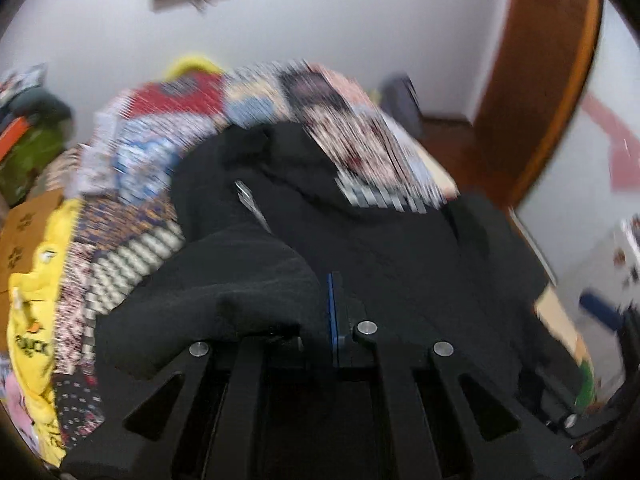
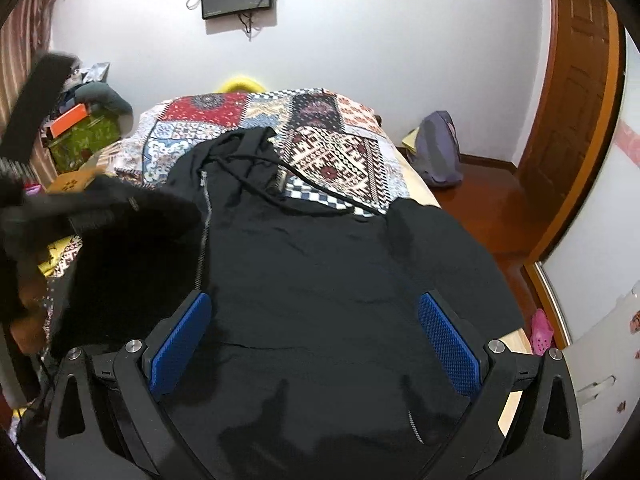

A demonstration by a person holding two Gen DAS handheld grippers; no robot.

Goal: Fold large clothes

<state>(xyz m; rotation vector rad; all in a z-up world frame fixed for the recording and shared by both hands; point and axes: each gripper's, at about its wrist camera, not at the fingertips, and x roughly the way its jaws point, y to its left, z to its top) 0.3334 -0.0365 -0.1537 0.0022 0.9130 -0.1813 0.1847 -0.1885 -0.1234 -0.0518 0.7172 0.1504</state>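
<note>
Left gripper (image 1: pixel 334 320) clamped on a fold of the black hoodie (image 2: pixel 320 280), lifting its sleeve (image 1: pixel 224 276); view blurred. Right gripper (image 2: pixel 316 336) jaws wide apart, above the hoodie's body. Hoodie lies spread on the bed, over the patchwork quilt (image 2: pixel 320 128).

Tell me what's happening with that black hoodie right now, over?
Left gripper shut on black hoodie, lifting a sleeve. Right gripper open over the hoodie body. Hoodie spread on patterned bedspread. Nothing in the way.
</note>
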